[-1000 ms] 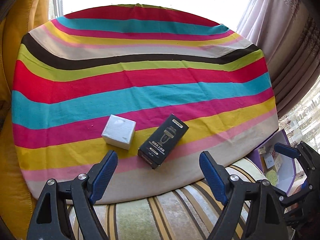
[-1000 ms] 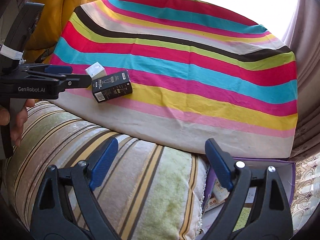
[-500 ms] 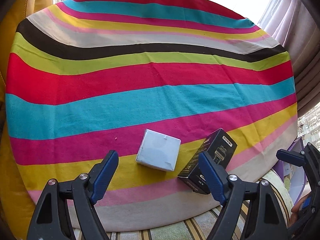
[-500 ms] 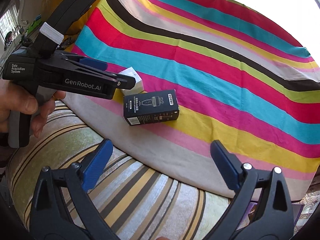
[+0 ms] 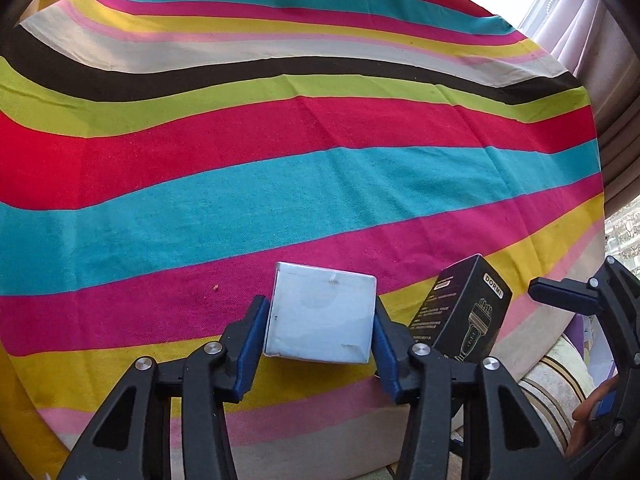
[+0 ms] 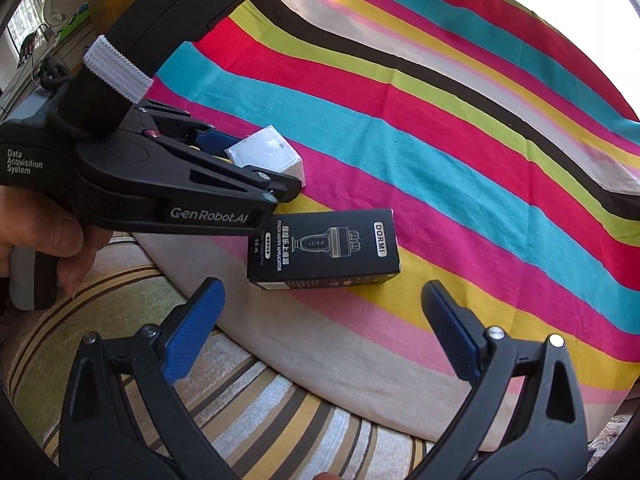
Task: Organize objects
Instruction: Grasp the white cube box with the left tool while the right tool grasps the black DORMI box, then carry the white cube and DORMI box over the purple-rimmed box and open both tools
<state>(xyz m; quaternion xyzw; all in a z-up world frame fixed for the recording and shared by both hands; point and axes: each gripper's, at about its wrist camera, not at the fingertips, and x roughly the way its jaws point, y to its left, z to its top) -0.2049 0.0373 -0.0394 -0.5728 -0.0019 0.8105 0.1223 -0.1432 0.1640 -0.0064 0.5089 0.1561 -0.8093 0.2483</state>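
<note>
A small white box [image 5: 320, 322] lies on the striped cloth [image 5: 320, 180] near its front edge. My left gripper [image 5: 320, 306] straddles it and its jaws are closing, both blue pads against the box's sides. In the right wrist view the same white box [image 6: 268, 152] sits inside the left gripper [image 6: 252, 164]. A black box marked DORMI [image 6: 324, 250] lies flat just right of it, also seen as the black box [image 5: 464, 312]. My right gripper [image 6: 322, 292] hovers just short of the black box, open, with nothing between its fingers.
The cloth covers a round surface with broad bare stripes beyond the boxes. A striped cushion [image 6: 260, 400] lies below the cloth's front edge. A person's hand [image 6: 40, 236] holds the left gripper's handle. Curtains [image 5: 580, 20] hang at the far right.
The left gripper came down over the white box and its jaws closed onto it. The right gripper moved in toward the black box and spread a little wider.
</note>
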